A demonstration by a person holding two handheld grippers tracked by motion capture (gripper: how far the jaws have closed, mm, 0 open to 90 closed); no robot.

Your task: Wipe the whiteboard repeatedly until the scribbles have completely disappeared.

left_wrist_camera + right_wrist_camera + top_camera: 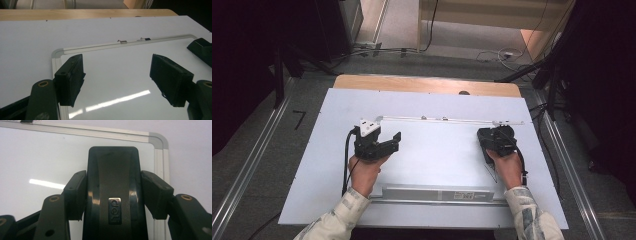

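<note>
A whiteboard (437, 155) with a silver frame (100, 46) lies flat on the table. My left gripper (393, 143) hovers over its left part; in the left gripper view it (117, 72) stands open, with bare board surface between the pads. My right gripper (495, 134) is over the board's upper right corner, shut on a black board eraser (113, 182) with a small metal logo plate. Its pads (75, 195) press on both sides of the eraser. The board's rounded corner (158, 141) lies just beyond the eraser's end.
The board rests on a pale sheet (312, 165) over a wooden table (427, 84). A metal pen ledge (437, 192) runs along the board's near edge. Two small clips (122, 41) sit on the far frame. Floor rails (247, 165) and cables flank the table.
</note>
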